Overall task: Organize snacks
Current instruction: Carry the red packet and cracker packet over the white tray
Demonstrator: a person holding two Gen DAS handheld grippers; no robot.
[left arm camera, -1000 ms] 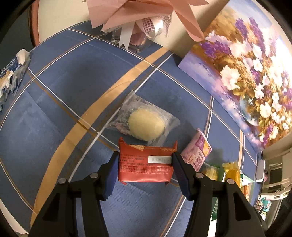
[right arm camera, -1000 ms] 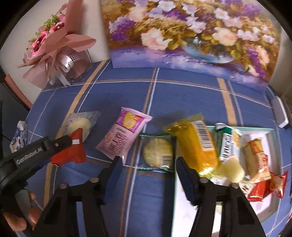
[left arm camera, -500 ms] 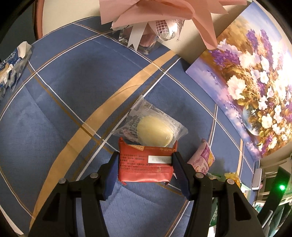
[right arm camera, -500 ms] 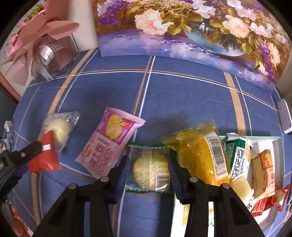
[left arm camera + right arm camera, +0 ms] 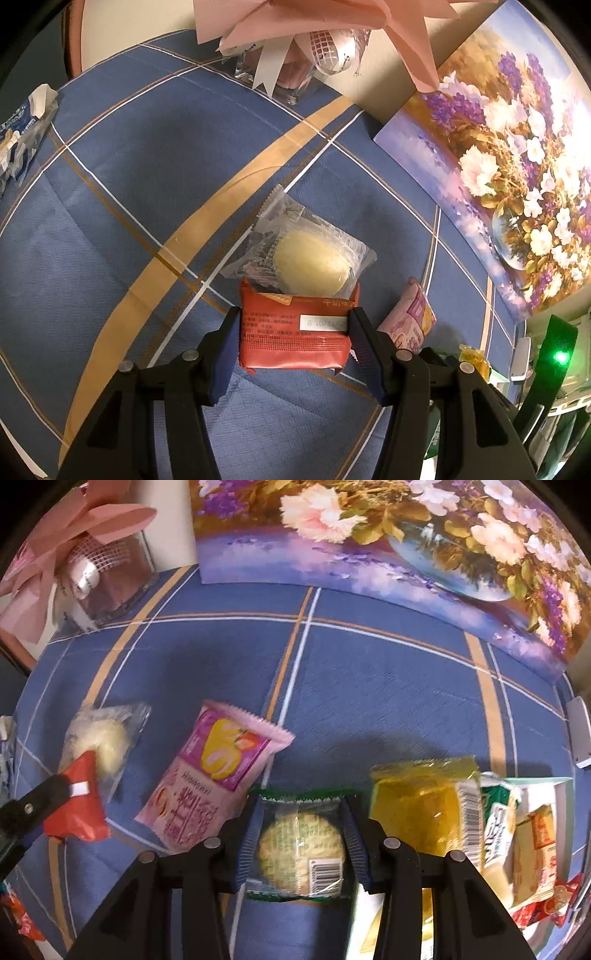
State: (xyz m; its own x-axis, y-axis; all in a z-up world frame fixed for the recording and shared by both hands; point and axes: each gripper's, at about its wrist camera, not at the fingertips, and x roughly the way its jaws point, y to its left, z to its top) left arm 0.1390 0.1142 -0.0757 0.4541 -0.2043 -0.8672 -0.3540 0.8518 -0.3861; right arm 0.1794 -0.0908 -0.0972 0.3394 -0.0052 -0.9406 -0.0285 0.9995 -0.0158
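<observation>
My left gripper (image 5: pixel 293 330) is shut on a red snack packet (image 5: pixel 291 347) and holds it just above the blue checked cloth. The right wrist view shows that same red packet (image 5: pixel 83 808) at the far left. A clear packet with a pale bun (image 5: pixel 306 254) lies right beyond it. My right gripper (image 5: pixel 301 808) points down, its pads pressed on both sides of a clear, green-edged round cracker packet (image 5: pixel 299 849). A pink packet (image 5: pixel 214 775) lies left of it. To the right, a yellow packet (image 5: pixel 421 805) sits at the edge of a white tray (image 5: pixel 543 786) holding several snacks.
A flower painting (image 5: pixel 369 535) leans along the back of the table. A pink bouquet in a glass vase (image 5: pixel 103 568) stands at the back left. A blue-white packet (image 5: pixel 18 140) lies at the left table edge, and a white device (image 5: pixel 580 734) lies at the right.
My right gripper came down over the round cracker packet and its jaws narrowed onto the packet's sides. The left gripper kept hold of the red packet and barely moved.
</observation>
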